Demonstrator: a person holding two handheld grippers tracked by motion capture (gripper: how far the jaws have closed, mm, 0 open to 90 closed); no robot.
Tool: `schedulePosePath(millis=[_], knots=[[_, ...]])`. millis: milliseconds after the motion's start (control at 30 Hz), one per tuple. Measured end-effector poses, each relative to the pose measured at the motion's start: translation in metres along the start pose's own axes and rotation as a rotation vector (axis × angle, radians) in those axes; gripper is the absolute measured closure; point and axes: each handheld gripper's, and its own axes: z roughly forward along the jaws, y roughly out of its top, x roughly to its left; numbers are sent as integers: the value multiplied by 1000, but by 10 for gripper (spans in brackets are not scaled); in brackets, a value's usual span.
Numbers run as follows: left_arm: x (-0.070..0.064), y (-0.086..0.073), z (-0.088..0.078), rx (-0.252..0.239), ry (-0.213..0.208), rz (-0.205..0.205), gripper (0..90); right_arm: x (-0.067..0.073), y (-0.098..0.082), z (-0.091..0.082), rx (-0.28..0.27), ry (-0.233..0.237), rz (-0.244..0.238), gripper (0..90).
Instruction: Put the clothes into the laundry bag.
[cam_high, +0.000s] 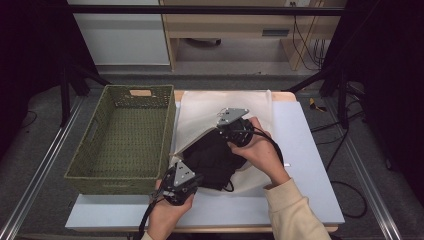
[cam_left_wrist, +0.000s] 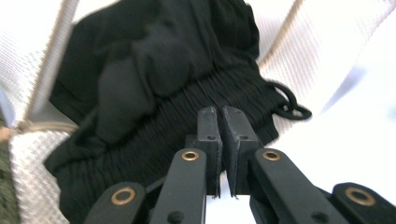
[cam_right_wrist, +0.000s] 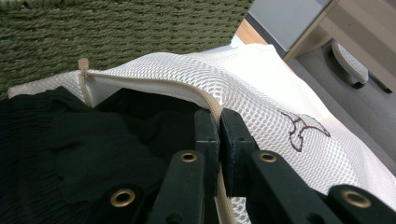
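- On the table (cam_high: 310, 165), beside the green woven basket (cam_high: 125, 137), a black garment (cam_high: 212, 157) lies half inside a white mesh laundry bag (cam_high: 220, 105).
- Left gripper (cam_left_wrist: 219, 114): jaws pressed together, pinching the garment's gathered waistband.
- Right gripper (cam_right_wrist: 218, 116): clamped on the bag's zipper edge.

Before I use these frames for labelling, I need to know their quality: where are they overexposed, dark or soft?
High view: dark at both sides, evenly lit on the table, sharp enough. Left gripper view: the white mesh bag is blown out, and the black garment is soft and blurred at the edges. Right gripper view: well exposed, the mesh weave is crisp, and the garment's folds sink into shadow.
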Motion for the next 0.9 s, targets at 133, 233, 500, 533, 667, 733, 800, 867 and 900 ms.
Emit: schedulePosePath(millis=[133,233,500,533,667,733,800,867,900], knots=[[-1,0,0,2,-6,1,864,0,-2,0,-4,5,7,867],[-1,0,-1,8,-5,8,868,2,-2,0,4,8,-6,867],[-4,-3,4,38,-13,21,874,5,-3,0,7,14,-23,867],[-4,-3,4,44,-9,24,874,5,-3,0,7,15,-24,867],[-2,-5,7,58,-5,27,880,5,-4,0,9,18,-20,867],[-1,-6,8,67,-7,28,882,5,-5,1,8,20,-17,867],[-1,-7,10,70,-3,27,881,6,-5,1,11,22,-24,867],[1,-8,12,78,3,24,879,7,-5,2,14,23,-26,867],[2,-9,13,85,4,19,879,7,-5,2,14,22,-26,867]])
